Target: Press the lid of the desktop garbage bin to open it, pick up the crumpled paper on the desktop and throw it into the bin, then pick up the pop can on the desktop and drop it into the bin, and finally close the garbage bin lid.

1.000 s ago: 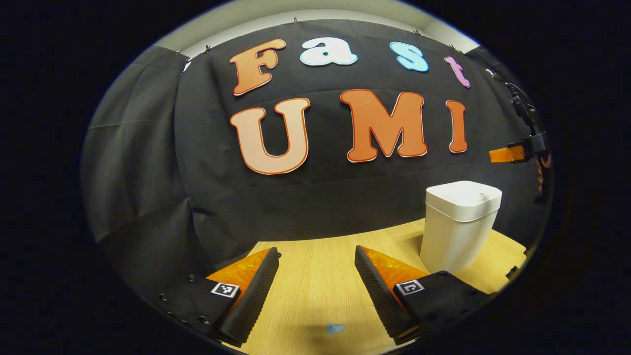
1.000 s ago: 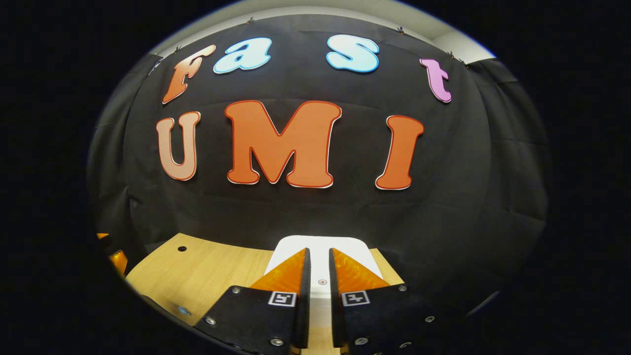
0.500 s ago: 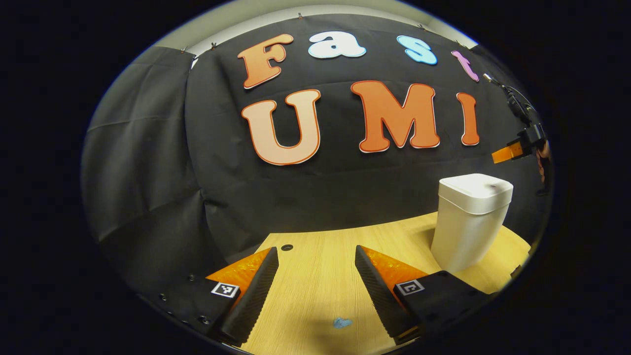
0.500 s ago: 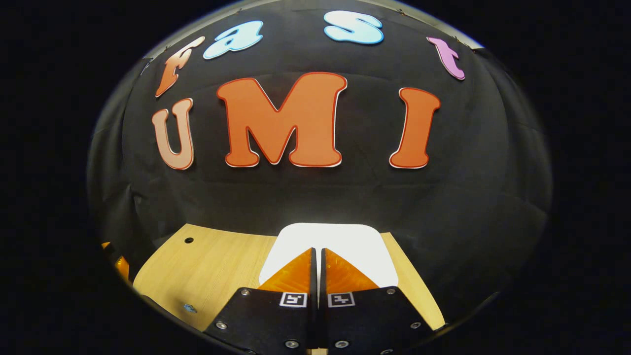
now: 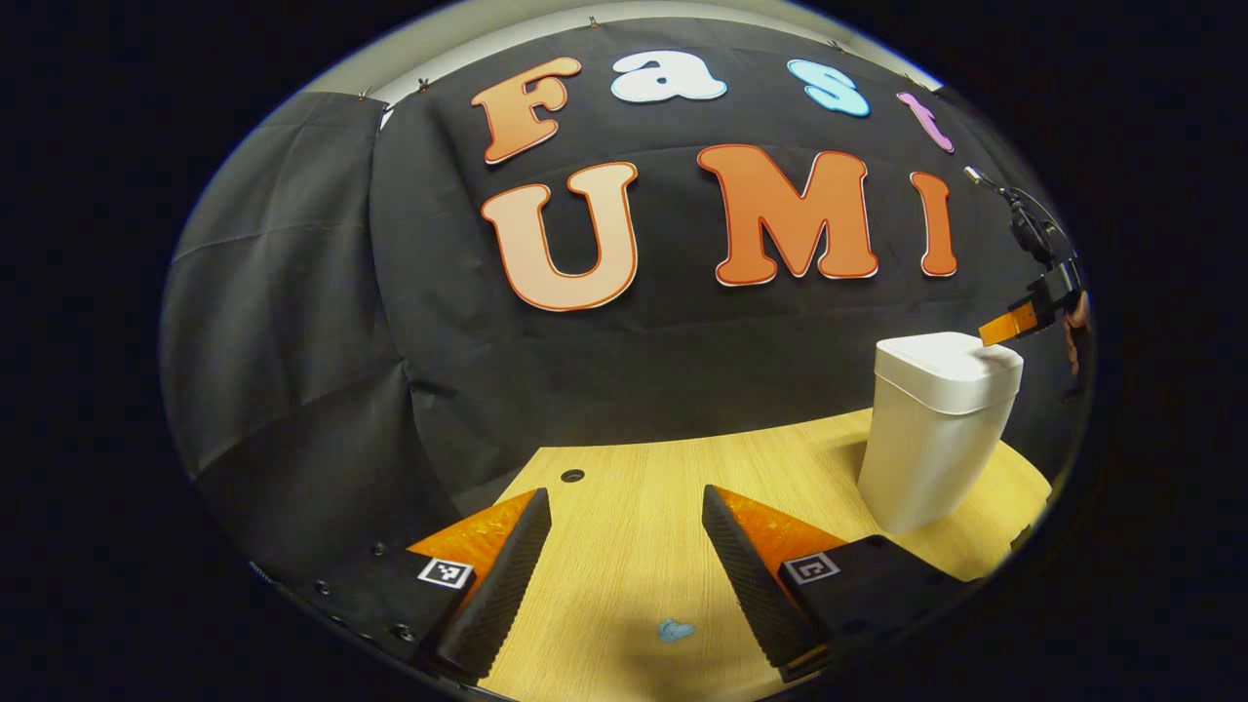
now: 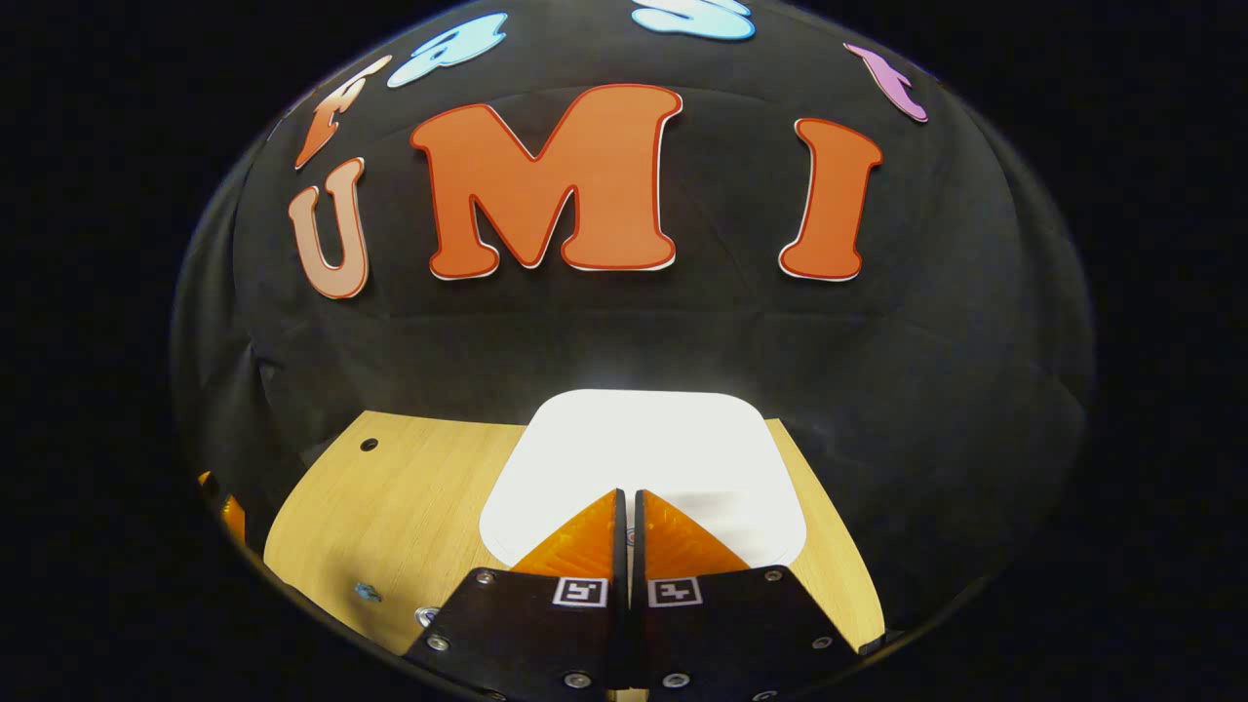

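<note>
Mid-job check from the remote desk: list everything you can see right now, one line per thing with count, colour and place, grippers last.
garbage bin: one, white, upright at the far right of the table in the left gripper view, lid down
bin lid: one, white, directly under the right gripper's tips
table: one, light wood, across the bottom of both views
cable hole: one, dark, in the table top near the wall
blue scrap: one, blue, on the table between the left gripper's fingers
left gripper: one, fingers apart, low over the table, holding nothing
right gripper: one, fingers together, tips at the lid's near edge; contact cannot be confirmed
</note>
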Tool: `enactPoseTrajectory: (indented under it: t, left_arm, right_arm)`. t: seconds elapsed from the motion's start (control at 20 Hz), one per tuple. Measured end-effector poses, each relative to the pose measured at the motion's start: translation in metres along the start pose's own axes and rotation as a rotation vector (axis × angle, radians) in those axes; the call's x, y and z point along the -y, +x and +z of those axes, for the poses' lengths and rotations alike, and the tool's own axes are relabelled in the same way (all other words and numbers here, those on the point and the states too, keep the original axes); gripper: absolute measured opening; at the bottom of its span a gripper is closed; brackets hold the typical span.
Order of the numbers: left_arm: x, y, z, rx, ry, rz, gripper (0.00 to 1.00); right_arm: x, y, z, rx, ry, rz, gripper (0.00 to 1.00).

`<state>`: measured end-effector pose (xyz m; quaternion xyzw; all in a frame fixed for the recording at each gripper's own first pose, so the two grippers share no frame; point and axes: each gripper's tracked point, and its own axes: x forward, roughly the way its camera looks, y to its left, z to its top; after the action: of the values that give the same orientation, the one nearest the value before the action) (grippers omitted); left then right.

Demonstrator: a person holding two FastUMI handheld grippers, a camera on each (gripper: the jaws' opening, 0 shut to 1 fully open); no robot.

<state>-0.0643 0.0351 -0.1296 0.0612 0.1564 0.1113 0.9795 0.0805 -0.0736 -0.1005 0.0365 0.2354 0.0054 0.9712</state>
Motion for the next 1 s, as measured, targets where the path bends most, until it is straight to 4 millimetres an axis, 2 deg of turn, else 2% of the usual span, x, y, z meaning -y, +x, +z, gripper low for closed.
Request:
enactPoseTrajectory:
  t: [0.15,0.2,0.35,0.4,0.75,1.0]
  left_arm:
    - [0.003,-0.001,-0.001,0.0,0.004,0.005,0.97]
    - [0.003,-0.001,0.0,-0.001,0.004,0.008,0.96]
    - [0.006,-0.002,-0.001,-0.009,0.001,0.011,0.96]
    - [0.007,-0.001,0.0,-0.009,0.0,0.012,1.0]
    - [0.021,-0.001,0.005,0.005,0.008,0.004,1.0]
    - [0.021,-0.004,0.01,0.019,0.008,0.014,0.96]
  right_arm:
    - [0.002,0.006,-0.012,-0.037,0.007,0.002,0.01]
    - [0.002,0.008,-0.006,-0.025,0.014,0.006,0.01]
    - [0.002,0.008,-0.012,-0.061,-0.002,0.009,0.01]
    - [0.002,0.007,-0.011,-0.066,-0.007,0.002,0.01]
    - [0.002,0.006,-0.015,-0.129,-0.015,0.011,0.01]
    - [0.002,0.003,-0.003,-0.066,-0.042,0.013,0.01]
